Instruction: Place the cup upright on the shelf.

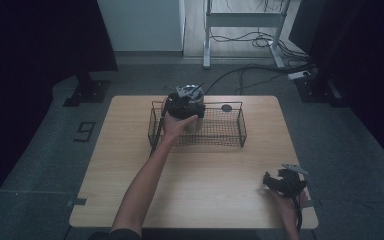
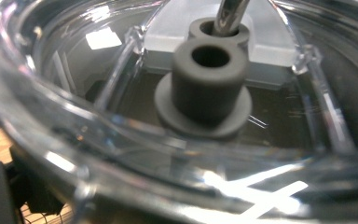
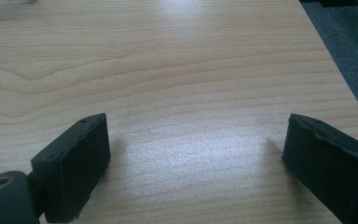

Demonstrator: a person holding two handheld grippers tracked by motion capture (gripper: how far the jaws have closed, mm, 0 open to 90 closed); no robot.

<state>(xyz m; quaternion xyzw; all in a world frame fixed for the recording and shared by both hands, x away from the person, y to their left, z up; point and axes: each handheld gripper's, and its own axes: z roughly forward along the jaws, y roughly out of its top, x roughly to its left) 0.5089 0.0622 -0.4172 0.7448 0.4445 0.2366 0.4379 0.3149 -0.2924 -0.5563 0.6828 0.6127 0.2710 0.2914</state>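
Note:
A clear plastic jar (image 2: 74,135) with a grey hollow hub (image 2: 205,88) at its centre and a metal rod (image 2: 228,16) behind it lies right in front of the left gripper's camera. In the high view this jar (image 1: 196,122) stands in the left part of a black wire basket (image 1: 240,131). My left gripper (image 1: 185,102) is on top of the jar, and its jaws are hidden by the jar's rim. My right gripper (image 1: 270,181) hovers low over the table's front right corner. It is open (image 3: 196,126), with bare wood between its jaws.
The wooden table (image 1: 205,180) stands on grey carpet. A small dark round object (image 1: 226,108) sits at the basket's far rim. Desk legs and cables (image 1: 250,37) lie beyond the table. Dark curtains hang at both sides.

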